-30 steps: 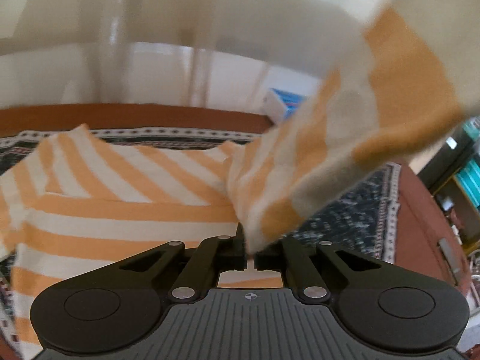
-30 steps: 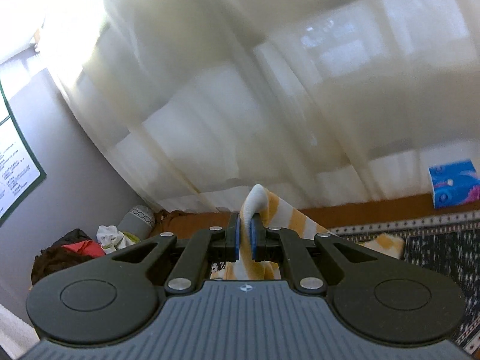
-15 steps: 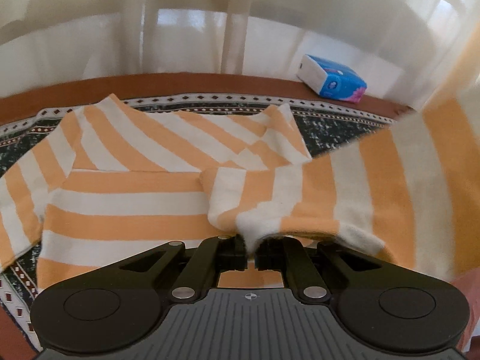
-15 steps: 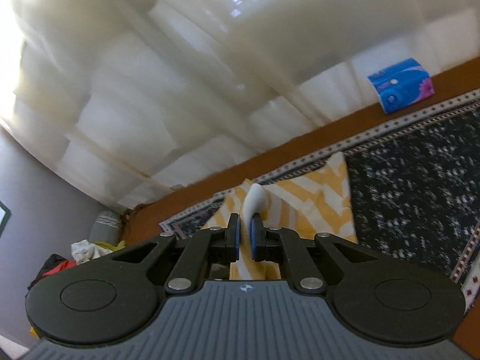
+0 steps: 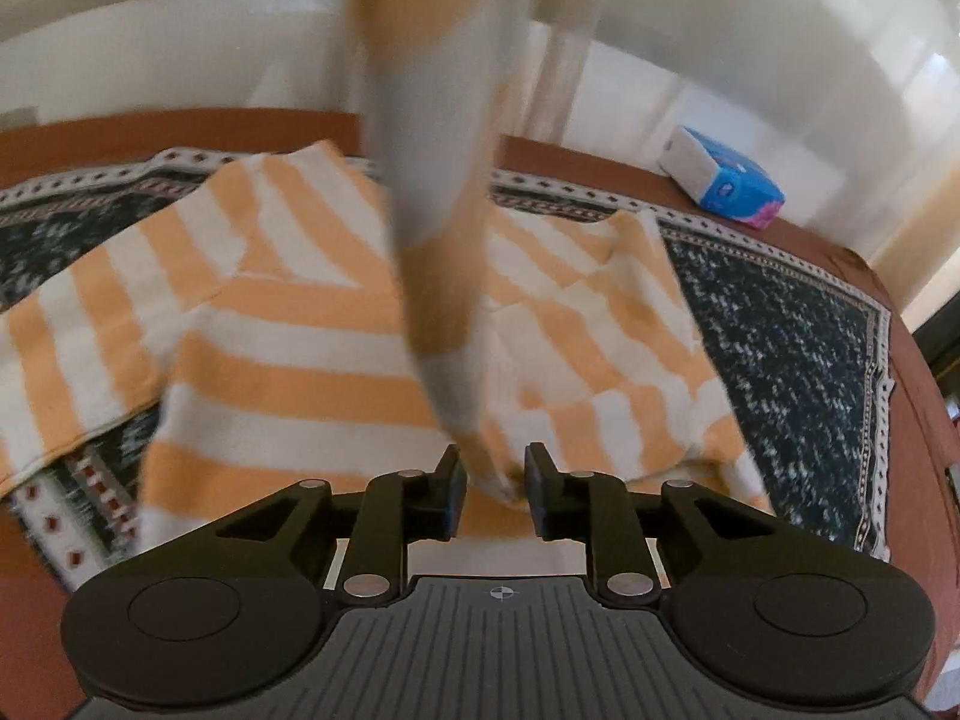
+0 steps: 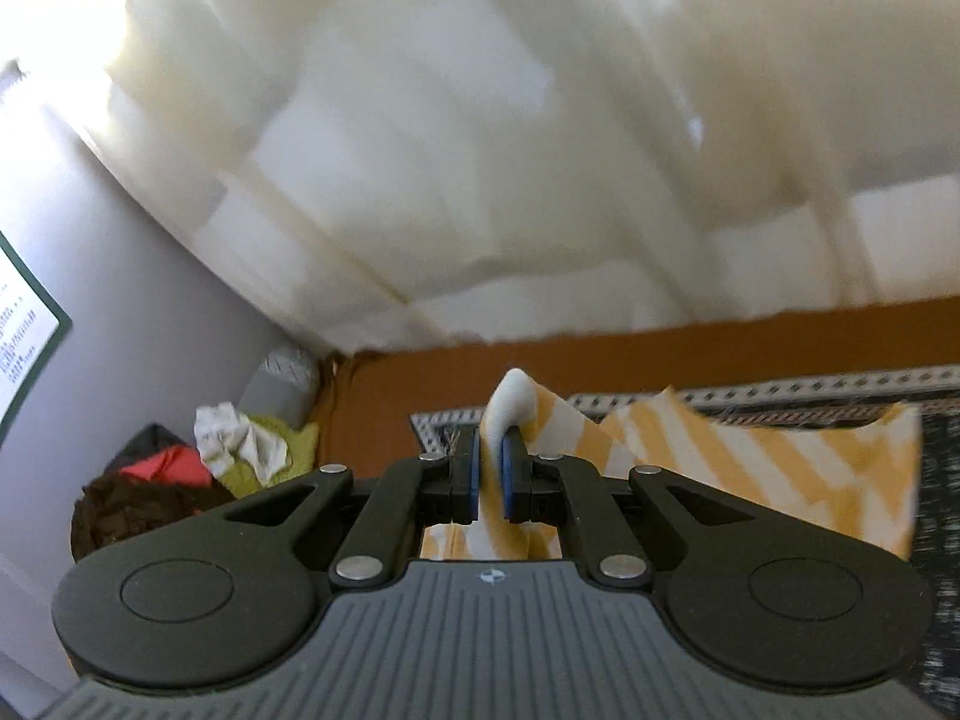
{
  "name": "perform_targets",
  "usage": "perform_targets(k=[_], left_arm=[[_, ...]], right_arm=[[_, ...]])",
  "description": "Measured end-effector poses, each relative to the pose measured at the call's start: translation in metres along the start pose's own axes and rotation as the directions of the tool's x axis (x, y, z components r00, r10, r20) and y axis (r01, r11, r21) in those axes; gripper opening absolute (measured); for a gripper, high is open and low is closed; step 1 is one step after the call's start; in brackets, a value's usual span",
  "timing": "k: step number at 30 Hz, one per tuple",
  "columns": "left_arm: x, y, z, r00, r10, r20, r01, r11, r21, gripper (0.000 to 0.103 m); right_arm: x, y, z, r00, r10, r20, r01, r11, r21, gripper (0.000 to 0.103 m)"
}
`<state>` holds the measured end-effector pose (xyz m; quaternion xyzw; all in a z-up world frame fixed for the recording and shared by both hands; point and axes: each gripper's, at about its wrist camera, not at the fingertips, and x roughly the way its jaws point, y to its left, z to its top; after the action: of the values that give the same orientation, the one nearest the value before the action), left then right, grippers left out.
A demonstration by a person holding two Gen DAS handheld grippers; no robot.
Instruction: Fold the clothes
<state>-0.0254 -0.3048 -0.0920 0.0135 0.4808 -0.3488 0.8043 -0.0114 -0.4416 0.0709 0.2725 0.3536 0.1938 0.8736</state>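
Observation:
An orange and white striped sweater [image 5: 288, 324] lies spread on a dark patterned cloth [image 5: 792, 348]. My left gripper [image 5: 493, 483] is open just above the sweater's near edge, with a blurred strip of the striped fabric [image 5: 432, 192] rising between its fingers toward the top of the view. My right gripper [image 6: 493, 474] is shut on a white and orange fold of the same sweater [image 6: 744, 462] and holds it raised above the cloth.
A blue tissue pack [image 5: 726, 177] lies on the brown surface at the far right. White curtains [image 6: 510, 150] hang behind. A heap of clothes [image 6: 198, 468] sits in the left corner by a grey wall.
My left gripper has opened and let go of the sweater's fold. The held fabric has swung across the left view from the right to the middle. My right gripper has turned left and stays shut.

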Motion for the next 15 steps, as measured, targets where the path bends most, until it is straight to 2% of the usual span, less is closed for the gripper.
perform_targets(k=[8,12,15], left_arm=[[-0.025,0.053,-0.019,0.998,0.060,-0.016,-0.061,0.993,-0.102,0.039],[-0.037,0.074,-0.024,0.997,0.073,-0.026,-0.076,0.991,-0.110,0.039],[-0.050,0.096,-0.027,0.995,0.091,-0.038,-0.096,0.986,-0.134,0.039]], right_arm=[[0.081,0.001,-0.019,0.989,0.053,-0.139,-0.046,0.998,0.054,0.009],[0.082,0.014,-0.026,0.974,0.162,-0.160,-0.155,0.986,0.056,0.009],[0.071,0.014,-0.030,0.978,0.138,-0.159,-0.137,0.990,0.022,0.009]])
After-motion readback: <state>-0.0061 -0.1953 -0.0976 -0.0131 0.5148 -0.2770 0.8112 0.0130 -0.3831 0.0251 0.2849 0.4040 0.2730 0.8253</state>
